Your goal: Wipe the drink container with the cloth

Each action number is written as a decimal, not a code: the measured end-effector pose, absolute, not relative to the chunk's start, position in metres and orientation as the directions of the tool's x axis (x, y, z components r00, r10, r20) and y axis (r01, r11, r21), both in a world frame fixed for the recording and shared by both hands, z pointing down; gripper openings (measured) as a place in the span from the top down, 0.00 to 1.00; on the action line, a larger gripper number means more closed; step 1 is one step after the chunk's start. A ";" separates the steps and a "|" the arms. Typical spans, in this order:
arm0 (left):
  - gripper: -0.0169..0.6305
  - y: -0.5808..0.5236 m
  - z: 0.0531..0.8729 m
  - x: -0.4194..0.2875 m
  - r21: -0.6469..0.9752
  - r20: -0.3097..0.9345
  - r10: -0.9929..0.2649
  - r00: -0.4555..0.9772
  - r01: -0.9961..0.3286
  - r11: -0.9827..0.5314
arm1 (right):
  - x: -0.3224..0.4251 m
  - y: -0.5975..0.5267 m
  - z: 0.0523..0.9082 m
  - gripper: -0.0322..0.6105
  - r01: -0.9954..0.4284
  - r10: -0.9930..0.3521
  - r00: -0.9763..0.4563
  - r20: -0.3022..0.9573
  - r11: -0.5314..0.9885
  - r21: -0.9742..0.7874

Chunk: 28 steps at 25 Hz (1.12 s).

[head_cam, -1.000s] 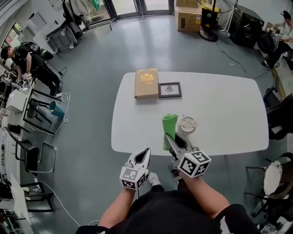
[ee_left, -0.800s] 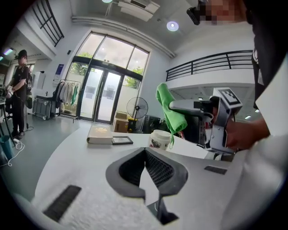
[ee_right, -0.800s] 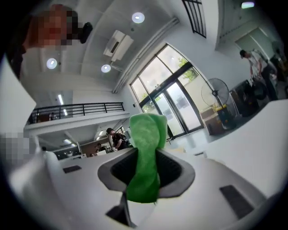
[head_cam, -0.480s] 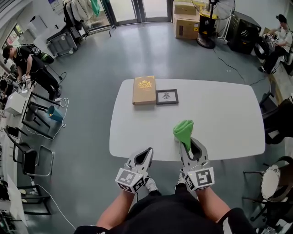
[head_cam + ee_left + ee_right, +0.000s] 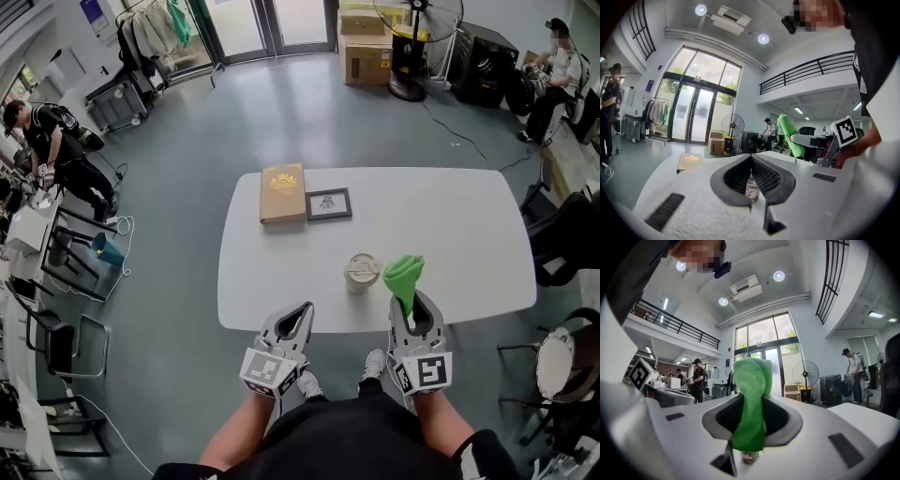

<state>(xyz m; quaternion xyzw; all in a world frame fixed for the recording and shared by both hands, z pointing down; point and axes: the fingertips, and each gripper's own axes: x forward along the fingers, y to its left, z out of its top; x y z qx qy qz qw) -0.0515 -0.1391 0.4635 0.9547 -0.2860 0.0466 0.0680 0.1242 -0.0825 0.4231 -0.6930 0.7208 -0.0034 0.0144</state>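
Observation:
The drink container (image 5: 361, 272), a pale lidded cup, stands upright on the white table (image 5: 469, 225) near its front edge. My right gripper (image 5: 412, 314) is shut on a green cloth (image 5: 405, 276), which stands up out of the jaws just right of the cup and apart from it. In the right gripper view the cloth (image 5: 751, 380) fills the gap between the jaws of that gripper (image 5: 750, 401). My left gripper (image 5: 292, 323) hovers at the table's front edge, left of the cup, shut and holding nothing. Over its jaws (image 5: 751, 161) a small part of the cup (image 5: 751, 187) shows.
A tan book (image 5: 282, 193) and a small dark picture frame (image 5: 329, 203) lie at the table's far left. Dark chairs (image 5: 562, 234) stand off the right end. A fan (image 5: 410, 47) and cardboard boxes (image 5: 366, 56) are beyond the table. People stand at the far left and far right.
My right gripper lifted the green cloth off the table and carried it to the right of the cup, which now shows in full. The left gripper stayed at the front edge.

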 end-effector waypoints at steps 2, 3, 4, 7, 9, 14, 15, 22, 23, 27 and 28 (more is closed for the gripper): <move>0.96 -0.140 0.461 -0.045 0.110 0.117 -0.533 0.838 -0.544 -0.832 | 0.127 -0.081 0.420 0.76 -0.999 -0.999 -0.047 -0.011 0.047 -0.028; 0.96 -0.141 0.459 -0.043 0.115 0.113 -0.530 0.840 -0.541 -0.833 | 0.128 -0.080 0.416 0.77 -0.998 -0.999 -0.050 -0.016 0.051 -0.034; 0.96 -0.142 0.458 -0.040 0.118 0.111 -0.528 0.842 -0.539 -0.834 | 0.128 -0.080 0.413 0.77 -0.998 -0.998 -0.053 -0.023 0.054 -0.039; 0.96 -0.143 0.459 -0.033 0.120 0.108 -0.521 0.847 -0.531 -0.839 | 0.130 -0.079 0.407 0.79 -0.998 -0.998 -0.054 -0.028 0.055 -0.018; 0.96 -0.143 0.460 -0.029 0.117 0.112 -0.516 0.849 -0.527 -0.842 | 0.130 -0.078 0.408 0.79 -0.999 -0.998 -0.052 -0.020 0.051 0.016; 0.96 -0.143 0.464 -0.024 0.095 0.131 -0.516 0.847 -0.529 -0.844 | 0.133 -0.074 0.407 0.79 -0.998 -0.999 -0.053 -0.001 0.053 0.037; 0.96 -0.143 0.464 -0.022 0.086 0.134 -0.515 0.847 -0.528 -0.845 | 0.135 -0.075 0.409 0.79 -0.998 -0.998 -0.055 0.008 0.055 0.025; 0.96 -0.141 0.470 -0.016 0.031 0.188 -0.526 0.829 -0.541 -0.841 | 0.145 -0.076 0.425 0.79 -0.997 -0.996 -0.058 0.062 0.054 -0.062; 0.96 -0.142 0.471 -0.017 0.023 0.195 -0.535 0.822 -0.549 -0.836 | 0.146 -0.075 0.426 0.79 -0.997 -0.996 -0.056 0.066 0.053 -0.055; 0.96 -0.140 0.469 -0.016 -0.034 0.195 -0.549 0.813 -0.554 -0.832 | 0.147 -0.074 0.427 0.79 -0.998 -0.996 -0.052 0.071 0.048 -0.050; 0.96 -0.140 0.468 -0.015 -0.037 0.195 -0.548 0.813 -0.552 -0.833 | 0.147 -0.074 0.428 0.79 -0.998 -0.996 -0.050 0.072 0.047 -0.053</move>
